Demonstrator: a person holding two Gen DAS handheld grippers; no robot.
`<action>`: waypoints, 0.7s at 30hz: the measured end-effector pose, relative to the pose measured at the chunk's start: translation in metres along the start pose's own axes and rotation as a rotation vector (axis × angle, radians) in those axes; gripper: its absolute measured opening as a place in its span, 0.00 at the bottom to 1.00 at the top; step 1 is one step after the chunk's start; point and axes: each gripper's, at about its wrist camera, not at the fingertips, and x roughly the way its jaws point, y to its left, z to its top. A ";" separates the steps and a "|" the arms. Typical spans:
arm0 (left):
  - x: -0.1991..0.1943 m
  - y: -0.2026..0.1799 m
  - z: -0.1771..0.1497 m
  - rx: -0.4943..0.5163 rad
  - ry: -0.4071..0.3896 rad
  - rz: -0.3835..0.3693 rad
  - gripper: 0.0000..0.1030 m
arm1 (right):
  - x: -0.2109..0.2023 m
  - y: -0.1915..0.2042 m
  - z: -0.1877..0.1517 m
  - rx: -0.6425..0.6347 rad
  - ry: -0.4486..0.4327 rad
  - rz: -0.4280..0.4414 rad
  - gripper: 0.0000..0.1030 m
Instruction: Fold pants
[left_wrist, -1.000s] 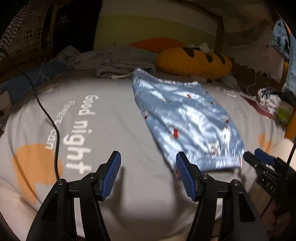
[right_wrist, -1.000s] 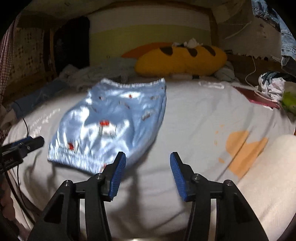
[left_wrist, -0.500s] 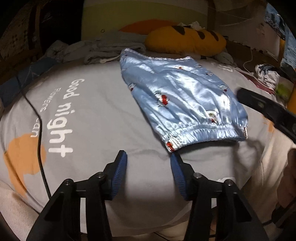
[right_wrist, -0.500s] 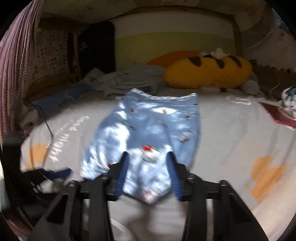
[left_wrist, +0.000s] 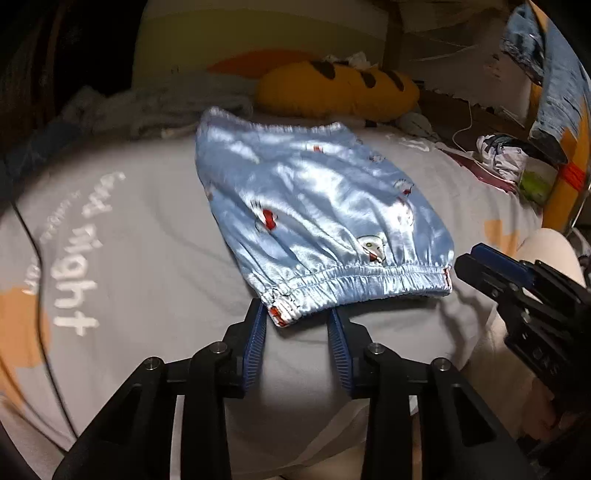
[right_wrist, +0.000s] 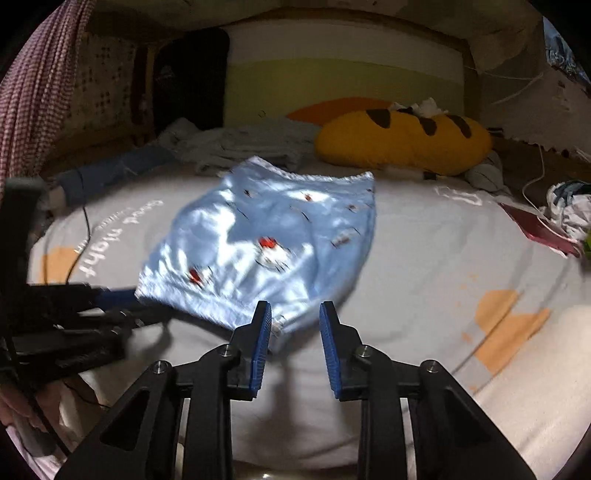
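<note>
Shiny light-blue pants (left_wrist: 317, 218) with small red and white cartoon prints lie flat on the grey bed sheet (left_wrist: 147, 258), their elastic hem toward me. My left gripper (left_wrist: 297, 317) is open, its blue pads on either side of the hem's near left corner. My right gripper (right_wrist: 295, 314) is open around the hem's right corner; it also shows in the left wrist view (left_wrist: 491, 266) just right of the hem. The pants (right_wrist: 266, 243) fill the middle of the right wrist view.
A yellow bread-shaped pillow (left_wrist: 336, 92) and a pile of grey clothes (left_wrist: 159, 107) lie at the bed's far end. A black cable (left_wrist: 40, 288) runs along the left side. Crumpled clothes (left_wrist: 498, 155) sit at the right edge.
Both grippers have moved forward to the near hem of the pants, each now straddling one corner. Their jaws have narrowed slightly. The pants have not moved.
</note>
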 end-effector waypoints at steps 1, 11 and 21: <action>-0.005 -0.002 0.000 0.014 -0.026 0.017 0.33 | -0.001 -0.003 0.003 0.017 -0.014 0.000 0.27; -0.094 -0.027 0.010 0.112 -0.405 0.123 0.33 | -0.033 -0.019 0.019 0.109 -0.192 -0.037 0.27; -0.094 -0.028 0.024 0.053 -0.325 0.133 0.43 | -0.060 -0.024 0.023 0.094 -0.250 -0.028 0.27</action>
